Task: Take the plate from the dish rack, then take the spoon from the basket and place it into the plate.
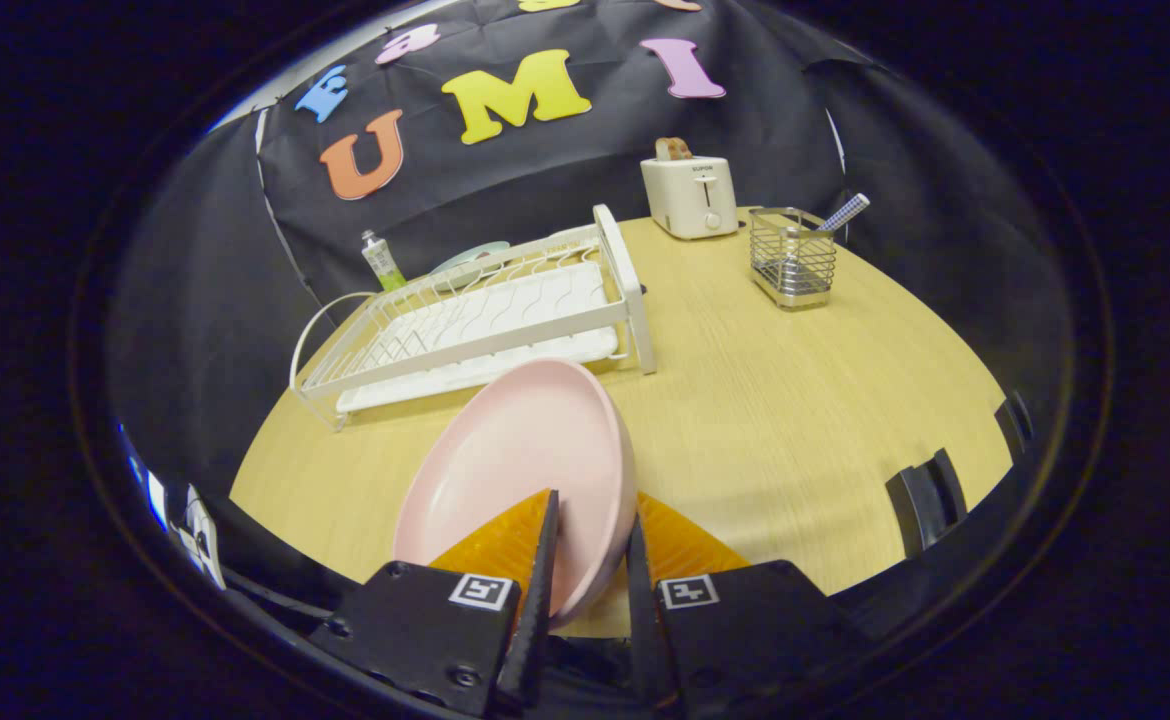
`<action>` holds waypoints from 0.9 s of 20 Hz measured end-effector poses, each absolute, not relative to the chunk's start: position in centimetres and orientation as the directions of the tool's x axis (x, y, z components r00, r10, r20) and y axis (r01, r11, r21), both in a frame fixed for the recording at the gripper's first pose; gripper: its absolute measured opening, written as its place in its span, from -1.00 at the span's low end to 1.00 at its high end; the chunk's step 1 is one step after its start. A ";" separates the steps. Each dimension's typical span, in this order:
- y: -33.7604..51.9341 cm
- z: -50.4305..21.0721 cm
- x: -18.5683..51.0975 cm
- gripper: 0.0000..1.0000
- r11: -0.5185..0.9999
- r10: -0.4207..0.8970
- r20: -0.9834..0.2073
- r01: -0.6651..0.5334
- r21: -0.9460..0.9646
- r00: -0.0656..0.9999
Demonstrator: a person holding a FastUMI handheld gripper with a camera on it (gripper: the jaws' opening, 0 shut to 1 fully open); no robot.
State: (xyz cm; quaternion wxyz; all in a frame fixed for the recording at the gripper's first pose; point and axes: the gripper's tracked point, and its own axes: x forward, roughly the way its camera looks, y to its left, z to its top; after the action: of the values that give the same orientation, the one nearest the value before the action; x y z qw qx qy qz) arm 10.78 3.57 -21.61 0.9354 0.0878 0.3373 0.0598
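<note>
A pink plate [520,455] stands tilted on edge between my fingers, above the wooden table [795,400]. My gripper [595,510] is shut on the plate's near rim, one finger on each face. Just beyond the plate lies the white wire dish rack [485,315], with no dishes in its slots. Farther off, to the right of the rack, stands a metal wire basket [793,257]. A spoon with a checked handle [845,212] leans out of the basket's far right corner.
A white toaster [690,195] with a slice of bread stands behind the rack's right end, next to the basket. A small tube [381,260] and a pale green dish [470,258] sit behind the rack. Black clamps [930,495] grip the table's right edge.
</note>
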 end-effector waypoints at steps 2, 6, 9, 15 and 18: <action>3.8 -22.3 10.9 -0.12 0.968 0.200 -0.618 -0.054 0.246 0.761; 3.0 -23.5 11.4 -0.04 0.962 0.197 -0.642 -0.020 0.272 0.741; 3.1 -23.6 11.6 0.08 0.954 0.213 -0.636 -0.018 0.298 0.742; -0.8 -20.0 13.3 0.24 0.974 0.130 -0.480 -0.022 0.225 0.867; -2.9 -18.4 13.7 0.67 0.977 0.123 -0.391 -0.042 0.209 0.912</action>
State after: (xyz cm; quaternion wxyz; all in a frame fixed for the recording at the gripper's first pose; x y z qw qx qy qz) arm 13.67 -2.90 -18.45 0.9729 0.0986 0.2050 0.0425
